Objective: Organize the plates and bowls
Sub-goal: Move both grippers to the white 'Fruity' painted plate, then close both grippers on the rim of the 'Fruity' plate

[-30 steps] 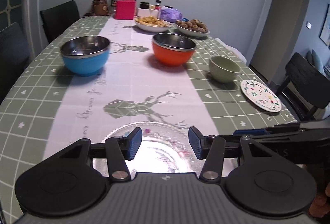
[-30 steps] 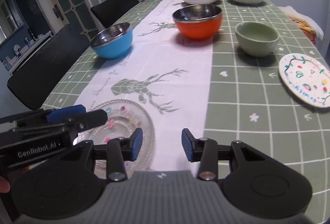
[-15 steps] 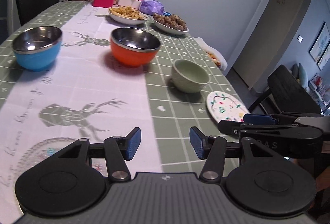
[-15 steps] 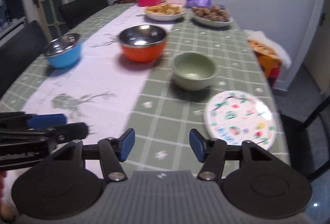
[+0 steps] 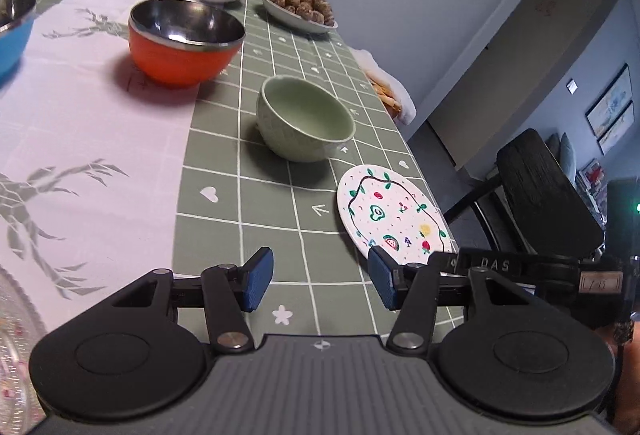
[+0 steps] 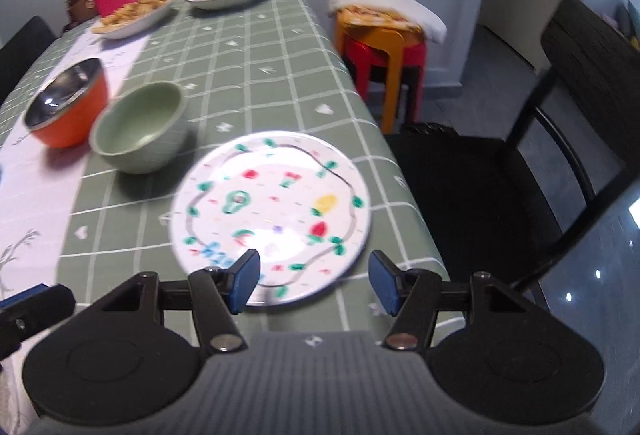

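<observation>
Our right gripper [image 6: 313, 279] hangs over the near rim of the painted plate [image 6: 276, 203], jaws spread with nothing in them, having just been widening. Left gripper [image 5: 320, 285] is also unclenched and empty, over bare tablecloth [image 5: 248, 195] beside it. Risk: the plate sits at the table edge, flat on cloth; a skidding pad could push it off toward the black chair [image 6: 520, 171]. Count: three bowls – green bowl [image 5: 306, 123], orange bowl [image 5: 184, 39], blue bowl [image 5: 12, 31] – one painted plate, one glass plate [image 5: 16, 355] partly visible.
</observation>
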Tool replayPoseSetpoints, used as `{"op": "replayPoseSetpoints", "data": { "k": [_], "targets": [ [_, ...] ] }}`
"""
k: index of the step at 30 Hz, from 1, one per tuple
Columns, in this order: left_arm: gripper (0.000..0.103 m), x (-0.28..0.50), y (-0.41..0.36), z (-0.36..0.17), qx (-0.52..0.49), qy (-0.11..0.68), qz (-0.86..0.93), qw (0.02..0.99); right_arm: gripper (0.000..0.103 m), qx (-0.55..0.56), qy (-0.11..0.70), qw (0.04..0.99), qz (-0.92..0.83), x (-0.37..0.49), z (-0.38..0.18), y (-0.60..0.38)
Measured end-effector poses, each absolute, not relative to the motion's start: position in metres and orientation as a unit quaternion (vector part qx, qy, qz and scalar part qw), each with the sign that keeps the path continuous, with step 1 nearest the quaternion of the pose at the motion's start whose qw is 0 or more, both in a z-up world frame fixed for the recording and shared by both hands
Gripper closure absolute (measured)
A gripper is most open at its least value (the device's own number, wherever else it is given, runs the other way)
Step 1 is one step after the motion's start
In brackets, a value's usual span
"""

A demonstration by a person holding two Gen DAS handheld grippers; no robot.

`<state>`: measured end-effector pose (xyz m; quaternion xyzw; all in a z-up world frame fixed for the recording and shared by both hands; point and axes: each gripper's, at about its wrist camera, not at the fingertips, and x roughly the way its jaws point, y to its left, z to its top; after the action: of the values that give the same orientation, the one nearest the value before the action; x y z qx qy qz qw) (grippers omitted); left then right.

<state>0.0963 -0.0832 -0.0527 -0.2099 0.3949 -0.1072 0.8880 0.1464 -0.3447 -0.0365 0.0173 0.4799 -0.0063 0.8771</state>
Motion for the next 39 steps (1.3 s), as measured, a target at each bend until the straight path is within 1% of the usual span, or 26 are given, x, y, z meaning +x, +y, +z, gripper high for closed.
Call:
{"op": "replayPoseSetpoints", "data": {
  "k": [2,6,9,11,14,17,18,19,20,29,32,33,35,39],
  "targets": [
    [0.039,0.103,-0.085,-0.056,-0.220,0.398,-0.102,0.885,0.043,0.025,0.491,0.871,-0.016,0.153,-0.045,-0.353],
    [0.032,0.116,-0.090,-0.060,-0.229,0.397,-0.098,0.884,0.044,0.053,0.495,0.867,-0.021,0.164,-0.049,-0.364],
    [0.031,0.124,-0.095,-0.064,-0.235,0.401,-0.099,0.880,0.045,0.065,0.490,0.869,-0.003,0.168,-0.046,-0.361],
    [0.030,0.128,-0.097,-0.067,-0.239,0.403,-0.100,0.878,0.050,0.069,0.488,0.870,0.015,0.168,-0.045,-0.357],
    [0.030,0.131,-0.097,-0.069,-0.242,0.406,-0.098,0.876,0.051,0.051,0.488,0.871,0.019,0.167,-0.045,-0.350],
    [0.030,0.133,-0.093,-0.069,-0.245,0.405,-0.096,0.876,0.061,0.031,0.487,0.873,0.014,0.164,-0.046,-0.348],
    [0.030,0.133,-0.092,-0.069,-0.245,0.404,-0.097,0.876,0.067,0.027,0.487,0.873,0.014,0.163,-0.046,-0.348],
    [0.030,0.133,-0.091,-0.068,-0.243,0.404,-0.097,0.877,0.070,0.026,0.489,0.872,0.015,0.162,-0.046,-0.348],
    [0.030,0.133,-0.091,-0.067,-0.240,0.403,-0.096,0.878,0.071,0.028,0.490,0.871,0.016,0.161,-0.046,-0.347],
    [0.031,0.137,-0.083,-0.064,-0.228,0.397,-0.098,0.884,0.073,0.062,0.512,0.853,0.077,0.141,-0.042,-0.325],
    [0.032,0.140,-0.080,-0.066,-0.234,0.399,-0.101,0.881,0.066,0.056,0.510,0.855,0.068,0.141,-0.042,-0.320],
    [0.032,0.141,-0.080,-0.066,-0.240,0.400,-0.102,0.879,0.062,0.060,0.507,0.858,0.064,0.142,-0.042,-0.322],
    [0.032,0.144,-0.078,-0.068,-0.250,0.401,-0.101,0.875,0.061,0.072,0.500,0.862,0.050,0.146,-0.041,-0.330],
    [0.032,0.150,-0.076,-0.071,-0.268,0.399,-0.103,0.871,0.061,0.134,0.482,0.865,0.039,0.157,-0.040,-0.356]
  ]
}}
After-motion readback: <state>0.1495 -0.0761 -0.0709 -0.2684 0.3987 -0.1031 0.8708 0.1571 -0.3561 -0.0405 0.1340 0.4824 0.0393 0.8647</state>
